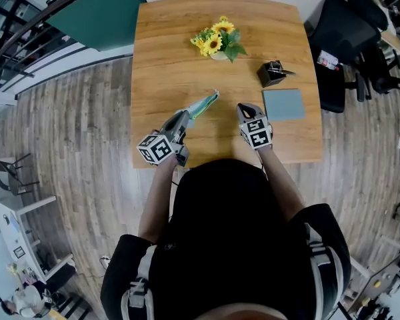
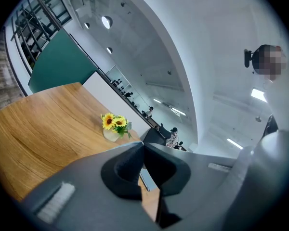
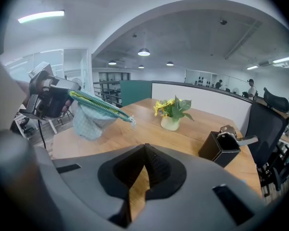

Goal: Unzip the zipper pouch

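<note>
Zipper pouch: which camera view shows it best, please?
The right gripper view: the zipper pouch hangs side-on from the left gripper, zipper and pull plain to see. The head view shows only a small teal strip; the left gripper view shows just a thin edge between its closed jaws.

No text can be read in any view.
The cubes [image 1: 155, 149] on the left gripper [image 1: 185, 117] and the right gripper [image 1: 244, 109] carry only black-and-white square markers, no letters or numbers; the red-and-white packet [image 1: 327, 60] beside the table has print too small to read.
</note>
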The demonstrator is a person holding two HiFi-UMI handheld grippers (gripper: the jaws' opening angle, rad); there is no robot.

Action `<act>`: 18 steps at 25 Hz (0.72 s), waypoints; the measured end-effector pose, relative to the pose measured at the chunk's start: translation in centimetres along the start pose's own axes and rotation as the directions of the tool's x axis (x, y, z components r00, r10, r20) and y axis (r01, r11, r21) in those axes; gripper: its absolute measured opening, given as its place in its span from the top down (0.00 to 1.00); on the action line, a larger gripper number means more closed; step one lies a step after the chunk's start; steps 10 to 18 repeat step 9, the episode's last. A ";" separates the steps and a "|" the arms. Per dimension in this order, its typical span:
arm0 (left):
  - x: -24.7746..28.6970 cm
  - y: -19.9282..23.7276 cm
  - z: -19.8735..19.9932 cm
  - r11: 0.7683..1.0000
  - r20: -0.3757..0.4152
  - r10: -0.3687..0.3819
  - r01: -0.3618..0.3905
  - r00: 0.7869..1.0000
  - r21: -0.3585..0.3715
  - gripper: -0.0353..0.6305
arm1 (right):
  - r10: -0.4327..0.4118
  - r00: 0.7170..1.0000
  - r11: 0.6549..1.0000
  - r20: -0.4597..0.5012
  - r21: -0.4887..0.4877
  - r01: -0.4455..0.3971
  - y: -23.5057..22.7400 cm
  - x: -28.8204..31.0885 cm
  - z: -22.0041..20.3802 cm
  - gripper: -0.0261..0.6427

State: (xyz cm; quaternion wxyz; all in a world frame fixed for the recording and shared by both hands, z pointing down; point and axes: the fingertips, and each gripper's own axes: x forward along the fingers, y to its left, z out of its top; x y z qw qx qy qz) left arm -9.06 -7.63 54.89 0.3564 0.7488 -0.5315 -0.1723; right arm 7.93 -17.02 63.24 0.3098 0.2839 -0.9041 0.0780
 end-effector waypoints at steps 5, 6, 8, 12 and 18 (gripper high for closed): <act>0.0 0.0 0.3 1.000 -0.004 0.001 -0.001 1.000 0.004 0.94 | 0.001 1.000 1.000 0.000 0.001 -0.001 -0.1 0.1 0.1 0.96; 0.0 0.0 0.3 1.000 -0.004 0.002 -0.002 1.000 0.004 0.94 | 0.003 1.000 1.000 0.000 0.000 -0.003 0.0 0.2 0.0 0.96; -0.1 0.0 0.4 1.000 -0.004 0.004 -0.004 1.000 0.005 0.94 | 0.008 1.000 1.000 0.002 -0.002 -0.008 0.1 0.2 0.1 0.96; -0.1 0.0 0.4 1.000 -0.003 0.006 -0.006 1.000 0.006 0.94 | 0.011 1.000 1.000 0.004 -0.004 -0.011 0.1 0.2 0.1 0.96; -0.1 0.0 0.4 1.000 -0.003 0.006 -0.006 1.000 0.006 0.94 | 0.011 1.000 1.000 0.004 -0.004 -0.011 0.1 0.2 0.1 0.96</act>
